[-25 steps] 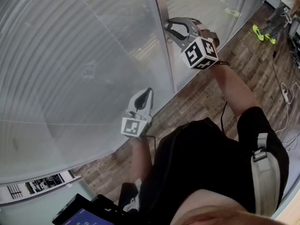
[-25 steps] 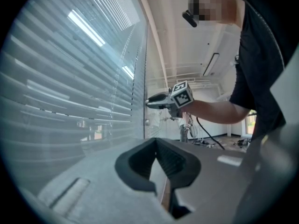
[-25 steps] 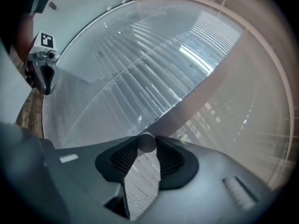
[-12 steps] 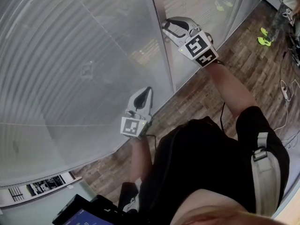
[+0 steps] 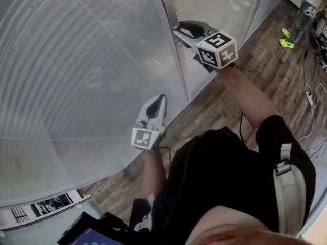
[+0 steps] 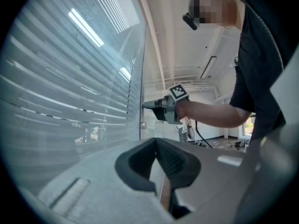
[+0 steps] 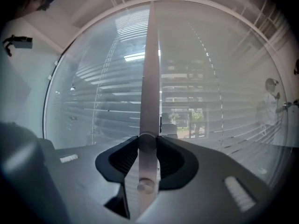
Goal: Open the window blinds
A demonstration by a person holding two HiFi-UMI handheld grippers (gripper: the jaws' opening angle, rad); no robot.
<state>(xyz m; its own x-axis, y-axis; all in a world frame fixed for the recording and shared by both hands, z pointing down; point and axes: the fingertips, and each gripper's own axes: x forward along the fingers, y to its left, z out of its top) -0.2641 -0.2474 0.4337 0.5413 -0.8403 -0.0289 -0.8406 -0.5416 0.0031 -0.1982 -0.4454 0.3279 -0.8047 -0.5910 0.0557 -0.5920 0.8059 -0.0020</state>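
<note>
Right tongs (image 5: 178, 31), clenched on the blind knob (image 7: 147, 143), have rolled; left tongs (image 5: 161, 100) closed, empty, unmoved

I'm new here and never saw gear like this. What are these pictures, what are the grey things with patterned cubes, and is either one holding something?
A person stands at slatted window blinds, a hand-held two-jaw gripper in each hand; the patterned cubes belong to the grippers. The head view comes from a camera on the person's head, looking down. The other two views come from cameras riding on each gripper, looking along its jaws. The right gripper is closed on a small round knob on the upright metal post beside the blinds, probably the blinds' control. The left gripper is shut, holds nothing, and hangs beside the blinds. Below is a wooden floor.
</note>
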